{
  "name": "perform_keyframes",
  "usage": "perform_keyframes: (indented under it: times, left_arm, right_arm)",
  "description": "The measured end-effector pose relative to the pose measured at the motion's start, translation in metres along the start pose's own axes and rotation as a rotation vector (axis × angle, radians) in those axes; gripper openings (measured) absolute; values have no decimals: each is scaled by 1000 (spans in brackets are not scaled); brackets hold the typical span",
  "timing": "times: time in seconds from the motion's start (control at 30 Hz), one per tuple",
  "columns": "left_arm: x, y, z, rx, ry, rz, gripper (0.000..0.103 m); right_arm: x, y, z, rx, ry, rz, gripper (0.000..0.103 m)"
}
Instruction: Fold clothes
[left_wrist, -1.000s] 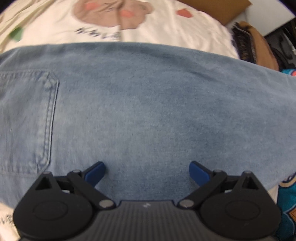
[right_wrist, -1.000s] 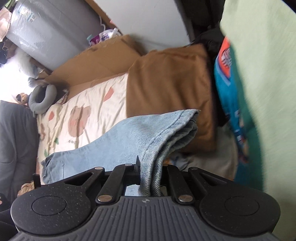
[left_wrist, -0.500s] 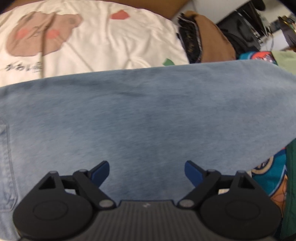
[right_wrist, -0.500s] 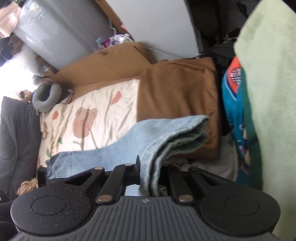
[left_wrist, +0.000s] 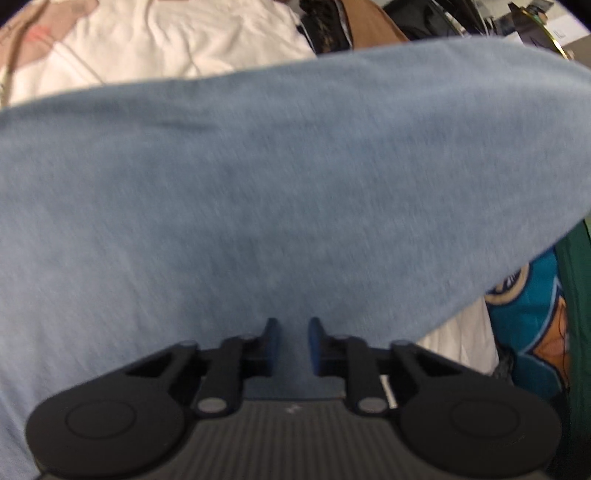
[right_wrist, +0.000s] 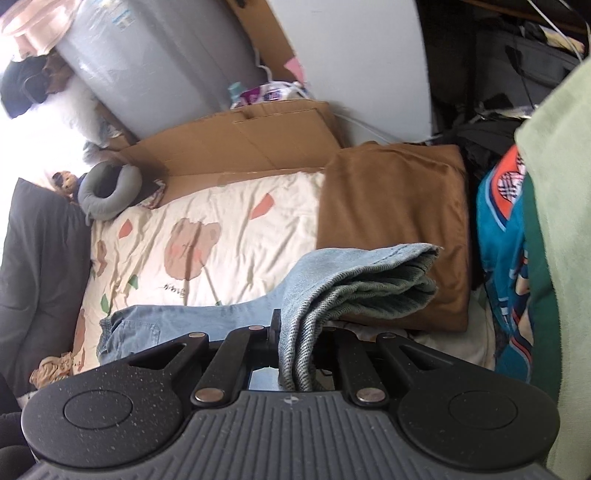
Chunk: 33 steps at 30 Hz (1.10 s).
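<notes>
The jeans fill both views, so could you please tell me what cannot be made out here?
- Left wrist view: the jeans are motion-blurred; whether the left tool pinches fabric is unclear.
- Right wrist view: the right tool fingertips are hidden by gripped denim; the waist end is cut off behind it.

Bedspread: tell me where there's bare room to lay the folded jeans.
The free patch is the middle of the cream bedspread, bordered by the grey neck pillow, the cardboard, the brown cloth and the jeans clamped in the right gripper. The right side is crowded with the teal garment.
</notes>
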<state>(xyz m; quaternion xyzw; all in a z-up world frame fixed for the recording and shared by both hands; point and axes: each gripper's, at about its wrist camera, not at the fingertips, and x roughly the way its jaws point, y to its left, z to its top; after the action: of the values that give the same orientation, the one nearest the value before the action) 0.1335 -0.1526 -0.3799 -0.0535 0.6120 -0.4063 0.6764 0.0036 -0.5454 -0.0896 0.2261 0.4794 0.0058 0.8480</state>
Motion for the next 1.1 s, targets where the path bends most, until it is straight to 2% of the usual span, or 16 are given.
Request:
perform_keyframes:
  times: [0.1,0.27,0.33,0.47,0.7,0.93,1.1]
  left_arm:
    - [8,0,-10,-4,23,-18,9]
    - [18,-1,-26,37,49,0,9]
    - [21,2,-30,24,50,-5,9]
    - [25,2,-27,9,51,-12,8]
    - [32,-7,-22,47,99,5,8]
    - [38,-3,1,13,46,11,8]
    - [36,4,24,-14,-10,19,8]
  right_arm:
    - [2,16,-1,-34,1,-5,6]
    - [7,40,0,-83,-31,-6,6]
    - [10,48,0,-98,-26,-1,6]
    - [10,54,1,-90,-33,-3,6]
    - [11,56,3,-71,-44,4,6]
    - [10,58,-1,-88,-36,24,6]
    - [10,60,-1,-98,-31,7,6]
